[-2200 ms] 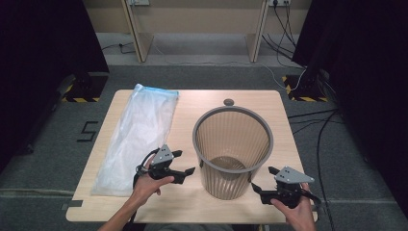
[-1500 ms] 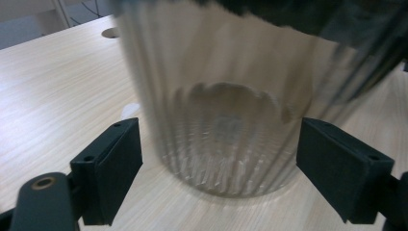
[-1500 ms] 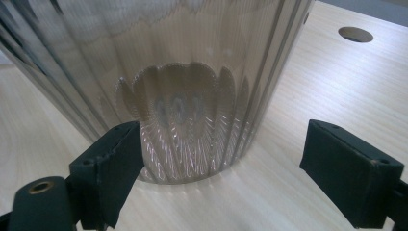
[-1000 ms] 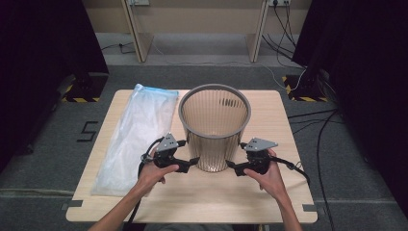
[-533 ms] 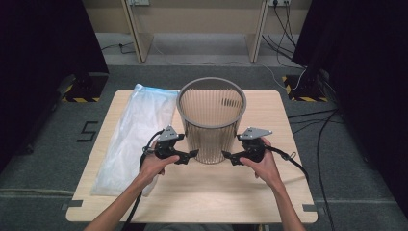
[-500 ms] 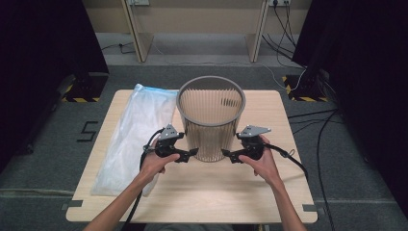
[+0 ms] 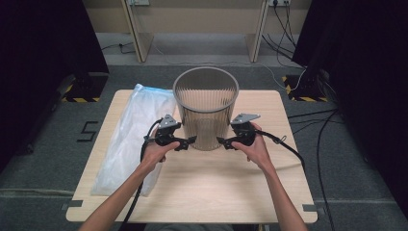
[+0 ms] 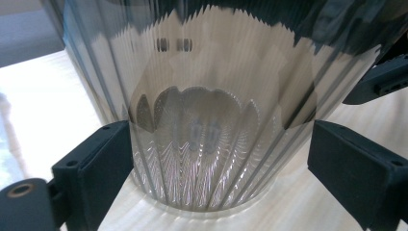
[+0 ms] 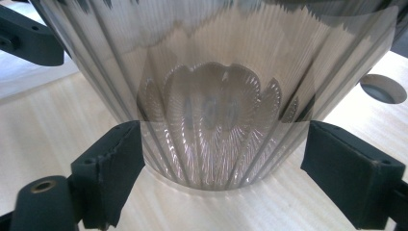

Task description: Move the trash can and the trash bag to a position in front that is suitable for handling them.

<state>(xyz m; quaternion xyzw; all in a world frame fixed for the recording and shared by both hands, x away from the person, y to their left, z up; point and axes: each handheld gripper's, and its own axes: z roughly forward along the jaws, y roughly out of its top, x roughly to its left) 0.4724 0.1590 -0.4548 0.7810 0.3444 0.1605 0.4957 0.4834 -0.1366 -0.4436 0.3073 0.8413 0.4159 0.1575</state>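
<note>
On the pale wooden worktop (image 7: 207,183) we set a ribbed, see-through bin (image 7: 206,108) upright at the middle, toward the far edge, and we take it as our landmark. Left of the bin a clear plastic bag (image 7: 132,134) lies flat and lengthwise, its near end reaching almost to the front edge of the worktop. Next to the right comes our left hand (image 7: 155,150), carrying the left tool (image 7: 190,142) just beside the bin's lower left wall, tips pointing at it. In the left gripper view that tool's black jaws stand wide, one on each side of the bin's base; the left jaw lies right against the ribbed wall, the right jaw stands apart from it, and we cannot tell whether any pad presses. At the bin's lower right wall our right hand (image 7: 255,147) brings the right tool (image 7: 222,142) in the same way, mirror to the left one. Its jaws also stand wide around the base in the right gripper view, though they have just been closing a little; the bin's base sits between them, the left jaw near the wall, the right jaw clear of it. Beyond the bin in that view, a small round hole (image 9: 382,88) shows in the worktop. Cables (image 7: 284,144) trail from both tools back toward us.
</note>
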